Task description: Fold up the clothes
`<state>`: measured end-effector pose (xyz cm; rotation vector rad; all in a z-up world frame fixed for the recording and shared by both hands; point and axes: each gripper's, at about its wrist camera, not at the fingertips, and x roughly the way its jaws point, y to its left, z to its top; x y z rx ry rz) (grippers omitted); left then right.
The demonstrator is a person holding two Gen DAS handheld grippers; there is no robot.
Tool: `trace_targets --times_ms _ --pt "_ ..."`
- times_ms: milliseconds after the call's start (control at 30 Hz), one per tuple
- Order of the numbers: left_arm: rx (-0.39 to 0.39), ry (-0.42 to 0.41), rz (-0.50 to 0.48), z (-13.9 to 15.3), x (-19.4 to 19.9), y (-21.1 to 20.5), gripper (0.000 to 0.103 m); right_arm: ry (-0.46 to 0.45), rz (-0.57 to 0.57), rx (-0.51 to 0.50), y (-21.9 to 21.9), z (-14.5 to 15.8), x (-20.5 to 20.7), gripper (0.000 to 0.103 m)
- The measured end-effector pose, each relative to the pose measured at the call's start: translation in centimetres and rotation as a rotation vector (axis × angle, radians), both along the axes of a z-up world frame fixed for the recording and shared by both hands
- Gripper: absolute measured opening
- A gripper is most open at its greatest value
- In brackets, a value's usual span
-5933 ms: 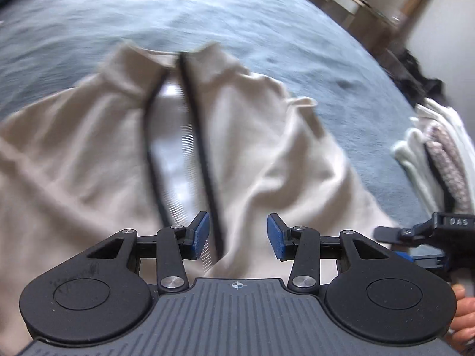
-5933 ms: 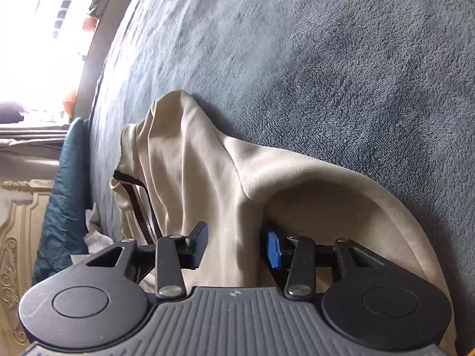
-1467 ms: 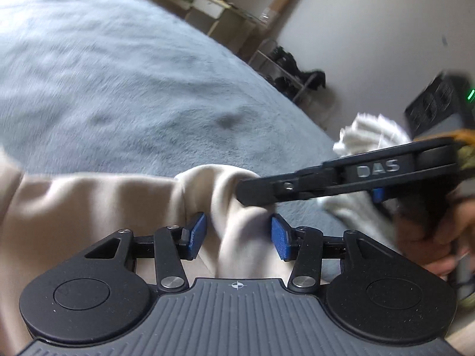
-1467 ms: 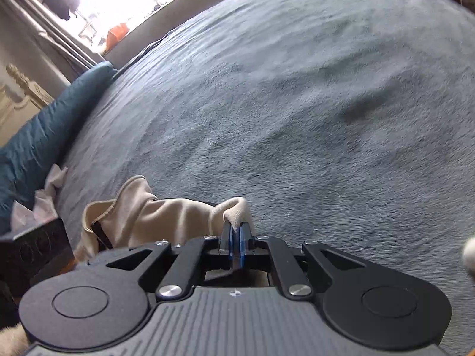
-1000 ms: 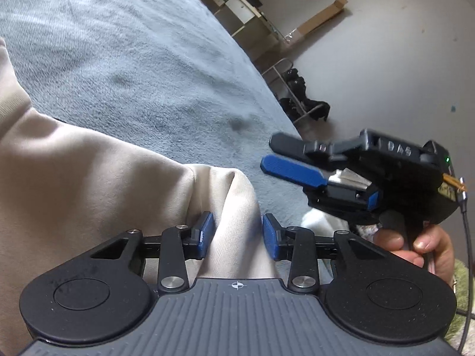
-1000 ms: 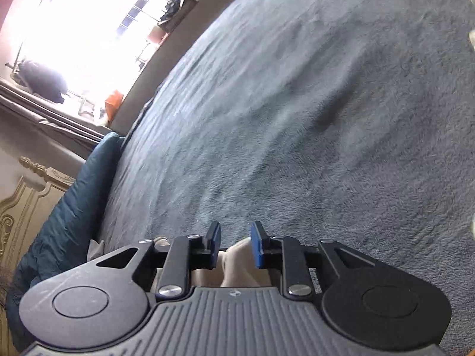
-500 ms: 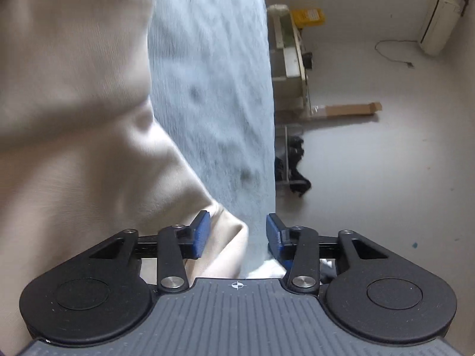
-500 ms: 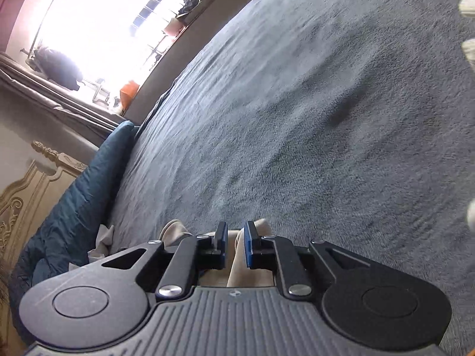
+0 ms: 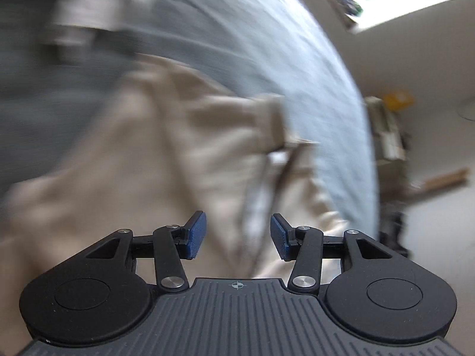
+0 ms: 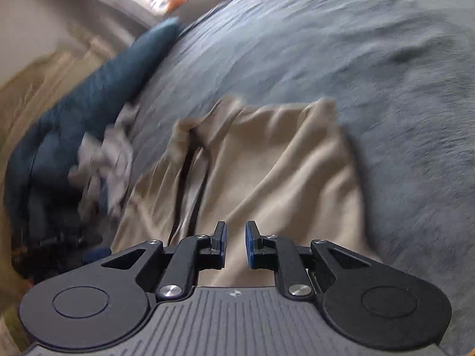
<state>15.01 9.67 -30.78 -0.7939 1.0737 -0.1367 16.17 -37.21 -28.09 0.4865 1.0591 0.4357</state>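
Both grippers are standing over the beige jacket with nothing between their pads. The left gripper (image 9: 237, 237) is showing a moderate gap, and its jaws have just been opening; the right gripper (image 10: 236, 244) is showing only a narrow gap, having just parted a little, with cloth visible beyond it but not pinched. The step in hand looks like a re-grasp for the next fold, so the person is probably best served by slowing down, since both views are smearing, picking one edge per gripper, and closing only once a single layer sits between the pads.

Just past the fingertips, the beige jacket (image 10: 267, 178) is lying rumpled on the blue-grey bedspread (image 10: 371, 59), with its dark zipper line (image 10: 190, 184) running away from the right gripper, slightly left of its jaws. Farther off, a pale crumpled garment (image 10: 109, 160) is resting against a dark teal pillow (image 10: 89, 95).
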Motion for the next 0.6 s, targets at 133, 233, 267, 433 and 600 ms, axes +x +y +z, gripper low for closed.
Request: trace_targets --times_ms 133,233,267,433,600 --pt "0.113 0.120 0.005 -0.2 -5.8 2.7 0.048 0.113 0.100 -0.004 4.5 -0.2 -4.5 0.021" --pt "0.089 0.173 -0.017 -1.7 -8.4 2.8 0.054 0.275 0.031 0.092 6.2 -1.5 -7.5 0.029" --pt "0.084 0.187 -0.027 -2.2 -8.9 2.6 0.054 0.333 -0.014 0.134 6.6 -2.0 -8.3 0.030" --pt "0.051 0.156 -0.099 -3.2 -9.3 1.8 0.058 0.544 -0.221 0.314 8.7 -5.2 -11.3 0.046" --pt "0.125 0.094 -0.201 -3.7 -8.3 0.6 0.062 0.622 -0.320 0.330 12.0 -8.2 -12.6 0.046"
